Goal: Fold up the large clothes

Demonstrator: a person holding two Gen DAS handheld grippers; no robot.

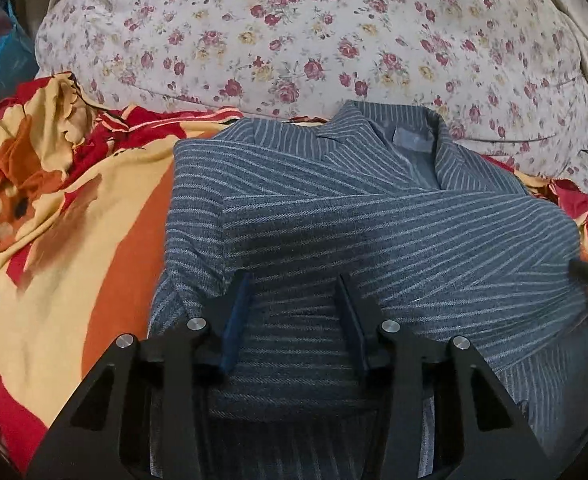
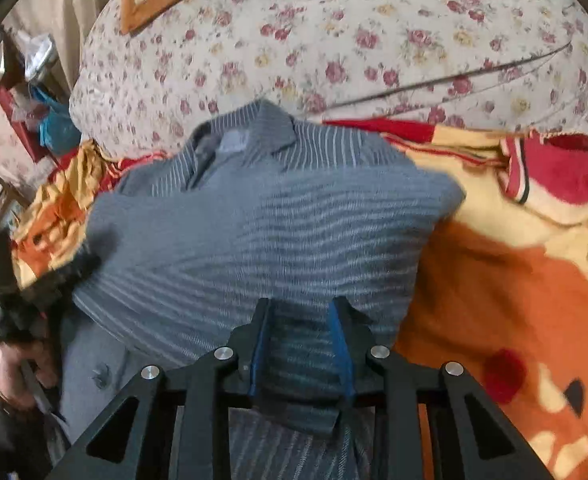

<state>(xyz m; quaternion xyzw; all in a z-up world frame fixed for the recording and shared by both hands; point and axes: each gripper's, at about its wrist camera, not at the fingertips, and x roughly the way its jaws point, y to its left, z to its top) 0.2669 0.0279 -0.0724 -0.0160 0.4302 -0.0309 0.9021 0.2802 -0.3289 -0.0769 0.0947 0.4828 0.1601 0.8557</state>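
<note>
While the grey striped jacket [image 1: 334, 216] lies on the bright red, orange and yellow blanket [image 1: 74, 240], both tools hang low over its near part. The jacket's collar [image 1: 378, 132] points to the far side, toward the flowered quilt [image 1: 294, 28] heaped behind it, and a sleeve [image 1: 434, 216] is folded across the chest from the right.

The left gripper [image 1: 294, 280] has its two fingers spread apart over the striped cloth of the near left part of the jacket, with nothing pinched between them; whether the tips touch the fabric cannot be told. At the right edge of the left view, a dark tip of the other tool shows.

The right gripper [image 2: 300, 304] sits over the near right part of the jacket [image 2: 262, 216]. Its blue pads [image 2: 340, 344] stand apart, and a fold of the striped cloth lies between them; whether they squeeze it cannot be told. To its right the blanket [image 2: 514, 300] lies bare, and at the far left of this view, blurred, a hand [image 2: 18, 368] holds the other tool's handle. The quilt [image 2: 334, 40] fills the far side.
</note>
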